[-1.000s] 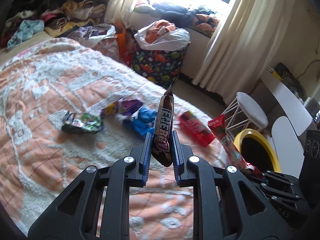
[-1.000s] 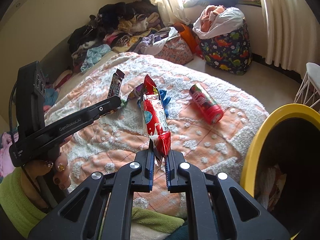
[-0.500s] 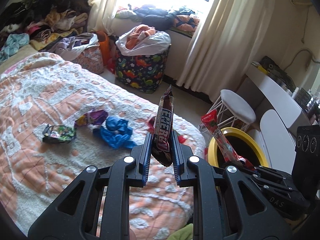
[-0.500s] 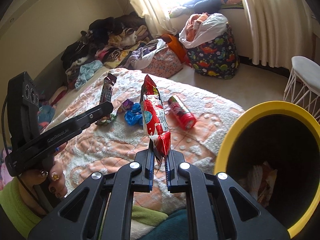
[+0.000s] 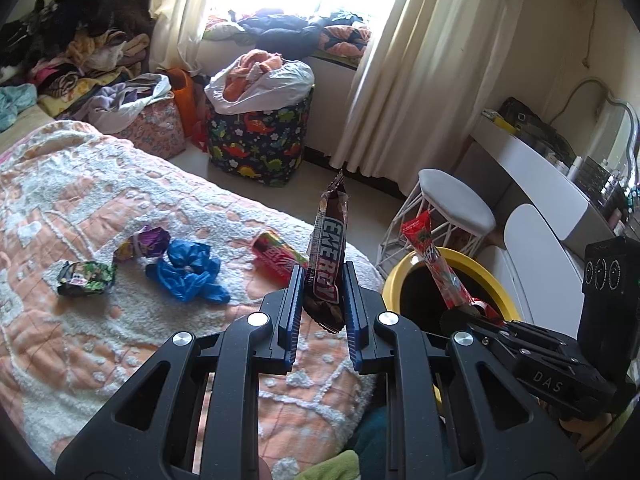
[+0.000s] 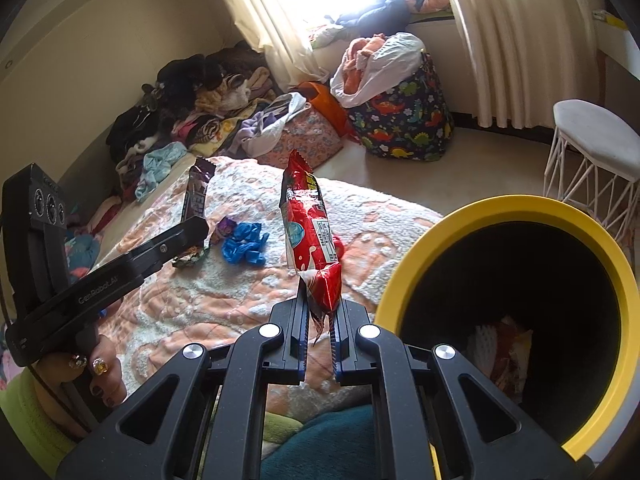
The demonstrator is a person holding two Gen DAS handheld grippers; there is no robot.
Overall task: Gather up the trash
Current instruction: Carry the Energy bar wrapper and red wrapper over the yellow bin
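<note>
My left gripper [image 5: 322, 300] is shut on a brown energy bar wrapper [image 5: 328, 256] that stands upright between its pads, over the bed's corner. My right gripper [image 6: 319, 322] is shut on a red snack wrapper [image 6: 310, 236], held upright just left of the yellow-rimmed black bin [image 6: 520, 208]. In the left wrist view the same bin [image 5: 476, 264] sits right of the bed, with the red wrapper [image 5: 436, 264] and right gripper over it. On the bed lie a red can [image 5: 276, 254], a blue crumpled bag [image 5: 188, 268], a purple wrapper [image 5: 146, 240] and a green-black wrapper [image 5: 84, 278].
The peach and white bedspread [image 5: 80, 340] fills the left. A white stool [image 5: 452, 204] stands behind the bin, a dinosaur-print hamper [image 5: 256, 136] by the curtains, a white desk [image 5: 532, 176] at right. Some trash lies inside the bin [image 6: 504, 344]. Clothes pile against the far wall.
Both grippers have swung right with their wrappers still held. The bin has grown larger in the right wrist view, and the red wrapper now stands over its rim in the left wrist view.
</note>
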